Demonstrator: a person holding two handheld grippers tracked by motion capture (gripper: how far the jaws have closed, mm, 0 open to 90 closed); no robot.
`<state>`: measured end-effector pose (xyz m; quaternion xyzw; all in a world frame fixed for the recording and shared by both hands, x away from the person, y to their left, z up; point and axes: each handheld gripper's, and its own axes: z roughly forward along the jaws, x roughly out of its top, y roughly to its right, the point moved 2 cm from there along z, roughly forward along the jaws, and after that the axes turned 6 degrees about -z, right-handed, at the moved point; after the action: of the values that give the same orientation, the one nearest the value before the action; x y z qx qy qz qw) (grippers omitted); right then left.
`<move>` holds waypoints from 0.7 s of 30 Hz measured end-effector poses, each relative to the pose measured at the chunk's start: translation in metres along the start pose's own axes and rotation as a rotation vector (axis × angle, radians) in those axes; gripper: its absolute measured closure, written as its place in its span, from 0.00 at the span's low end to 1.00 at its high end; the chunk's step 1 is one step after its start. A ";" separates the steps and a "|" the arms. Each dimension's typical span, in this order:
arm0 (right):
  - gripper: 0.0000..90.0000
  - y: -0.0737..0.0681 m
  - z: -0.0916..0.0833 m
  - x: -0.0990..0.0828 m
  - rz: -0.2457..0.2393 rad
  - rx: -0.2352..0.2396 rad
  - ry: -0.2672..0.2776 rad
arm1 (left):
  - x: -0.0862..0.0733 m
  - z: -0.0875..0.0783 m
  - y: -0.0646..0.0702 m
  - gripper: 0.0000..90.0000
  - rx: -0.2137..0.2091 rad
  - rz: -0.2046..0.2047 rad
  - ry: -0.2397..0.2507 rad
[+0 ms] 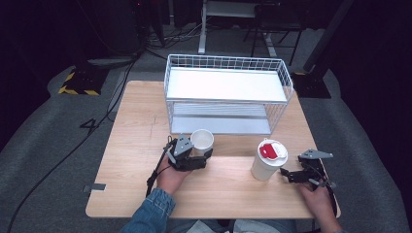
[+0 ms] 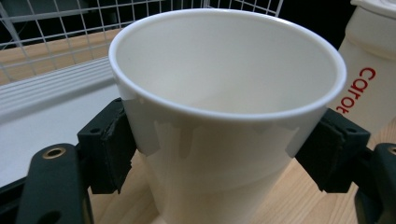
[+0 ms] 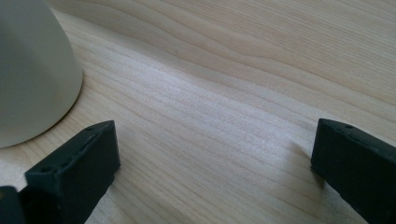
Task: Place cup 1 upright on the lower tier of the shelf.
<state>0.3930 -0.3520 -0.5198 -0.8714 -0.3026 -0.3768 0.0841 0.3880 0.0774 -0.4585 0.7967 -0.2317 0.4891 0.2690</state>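
Observation:
An open white paper cup stands on the wooden table in front of the wire rack. My left gripper is shut on the white paper cup; in the left gripper view both pads press its sides below the rim. A taller white cup with a red-marked lid stands to the right, with red lettering on its side. Just right of it, my right gripper is open, low over the table. In the right gripper view its jaws are wide apart over bare wood, with the cup's base at the left.
A white wire rack with two shelves stands at the back of the table, close behind the open cup. Its lower shelf lies just beyond my left gripper. A person's hands and a denim sleeve come in from the front edge.

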 end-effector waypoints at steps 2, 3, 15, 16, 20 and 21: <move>0.01 0.000 0.000 0.000 0.000 0.000 0.000 | 0.006 0.001 -0.001 0.24 0.001 0.009 0.004; 0.01 0.000 0.000 0.000 0.001 -0.001 0.000 | 0.009 0.003 -0.002 0.24 0.000 0.006 0.002; 0.01 0.000 0.000 0.000 0.003 -0.003 0.000 | 0.032 0.023 -0.005 0.24 0.049 0.020 -0.016; 0.01 0.000 0.000 0.000 0.003 -0.003 0.000 | 0.036 0.028 -0.006 0.24 0.043 0.020 -0.011; 0.01 0.000 0.000 0.000 0.003 -0.003 0.000 | 0.042 0.037 -0.008 0.24 0.041 -0.006 -0.024; 0.01 0.000 0.000 0.000 0.003 -0.003 0.000 | 0.042 0.037 -0.008 0.24 0.041 -0.006 -0.024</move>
<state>0.3931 -0.3522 -0.5198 -0.8720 -0.3008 -0.3772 0.0833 0.4346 0.0547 -0.4359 0.8084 -0.2224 0.4837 0.2510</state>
